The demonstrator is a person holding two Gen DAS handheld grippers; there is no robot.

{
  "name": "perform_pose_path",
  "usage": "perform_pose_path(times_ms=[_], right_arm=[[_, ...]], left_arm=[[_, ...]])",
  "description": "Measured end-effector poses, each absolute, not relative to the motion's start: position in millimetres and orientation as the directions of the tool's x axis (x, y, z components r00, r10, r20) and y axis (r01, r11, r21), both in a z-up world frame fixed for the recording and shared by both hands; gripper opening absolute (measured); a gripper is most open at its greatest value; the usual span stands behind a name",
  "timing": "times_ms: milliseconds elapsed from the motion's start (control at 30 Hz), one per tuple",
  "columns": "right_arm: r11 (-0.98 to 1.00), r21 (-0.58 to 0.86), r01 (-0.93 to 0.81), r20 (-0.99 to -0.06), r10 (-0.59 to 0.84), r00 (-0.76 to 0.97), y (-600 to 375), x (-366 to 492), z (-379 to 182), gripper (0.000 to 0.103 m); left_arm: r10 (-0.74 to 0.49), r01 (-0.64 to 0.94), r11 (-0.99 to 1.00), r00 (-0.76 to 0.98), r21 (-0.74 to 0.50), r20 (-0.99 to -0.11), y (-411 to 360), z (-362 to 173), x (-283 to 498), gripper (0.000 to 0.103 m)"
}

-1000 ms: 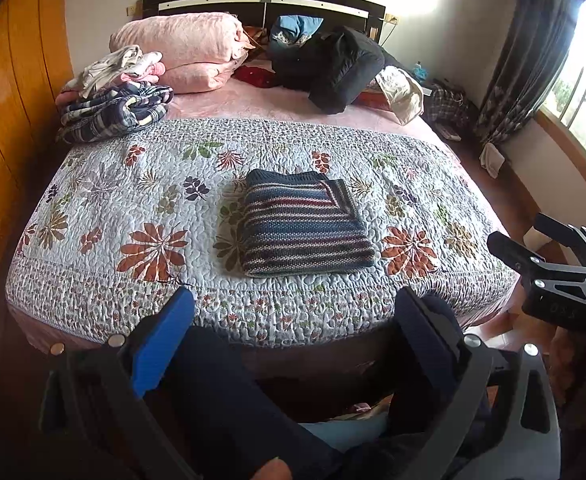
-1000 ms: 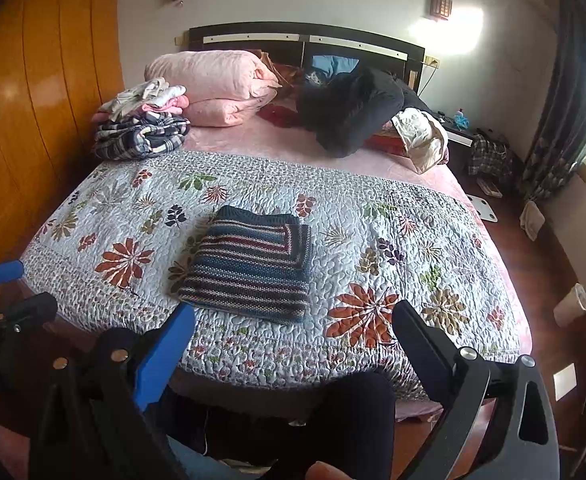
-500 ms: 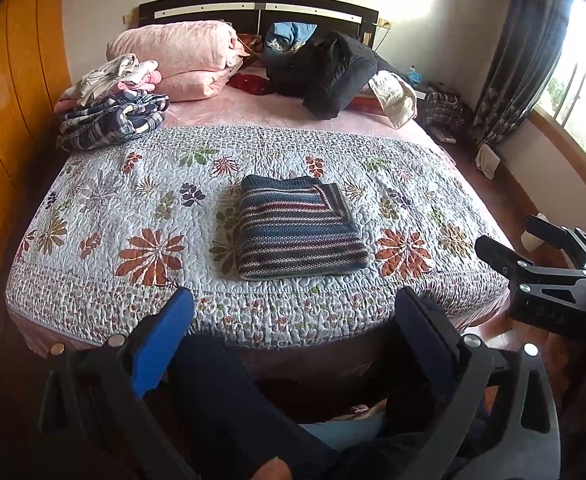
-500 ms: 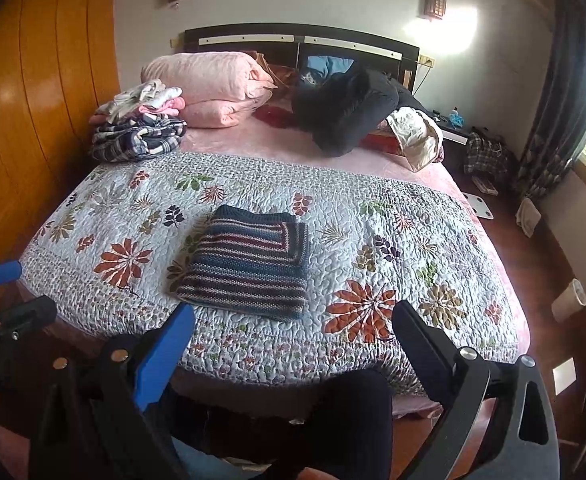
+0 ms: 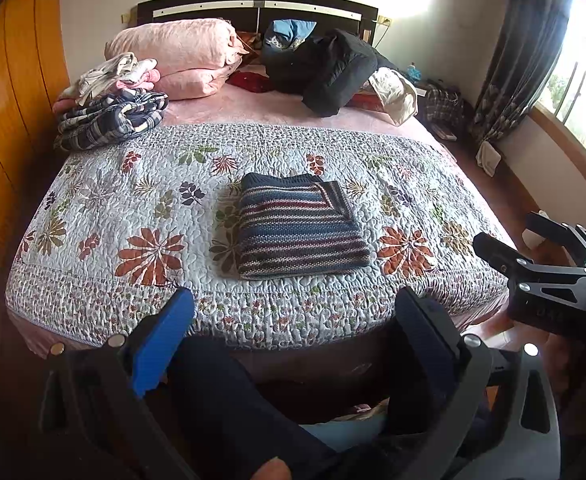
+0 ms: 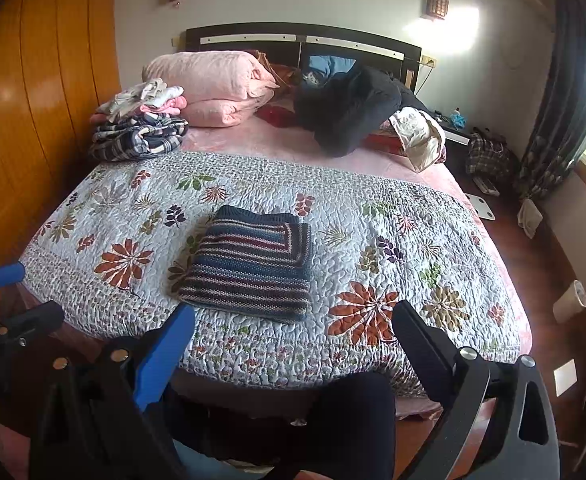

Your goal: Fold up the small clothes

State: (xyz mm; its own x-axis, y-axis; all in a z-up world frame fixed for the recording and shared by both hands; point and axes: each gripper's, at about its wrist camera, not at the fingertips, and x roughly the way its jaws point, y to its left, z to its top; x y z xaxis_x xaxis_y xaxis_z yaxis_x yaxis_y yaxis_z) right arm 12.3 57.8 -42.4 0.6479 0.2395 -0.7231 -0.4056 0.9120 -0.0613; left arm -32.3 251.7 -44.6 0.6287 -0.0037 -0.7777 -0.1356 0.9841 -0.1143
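Hand-held grippers agape, short of sweater

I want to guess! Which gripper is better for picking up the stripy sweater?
Probably left gripper: the sweater sits straight ahead of it. For the right gripper it lies off to the left. Both are open.

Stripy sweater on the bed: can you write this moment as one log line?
striped knitted sweater: folded, on floral quilt | left gripper: open, empty | right gripper: open, empty
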Motion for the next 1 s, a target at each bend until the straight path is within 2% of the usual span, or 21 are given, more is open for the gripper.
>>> perform_pose_path(times_ms=[1000], right_arm=[[0.914,-0.063,-0.4,-0.711,0.24,0.661,62.1,14.3,-42.7,0.099]], left_arm=[[-0.006,-0.127,0.985,0.648,-0.115,-0.762,250.1,-37.4,-29.4,0.1]])
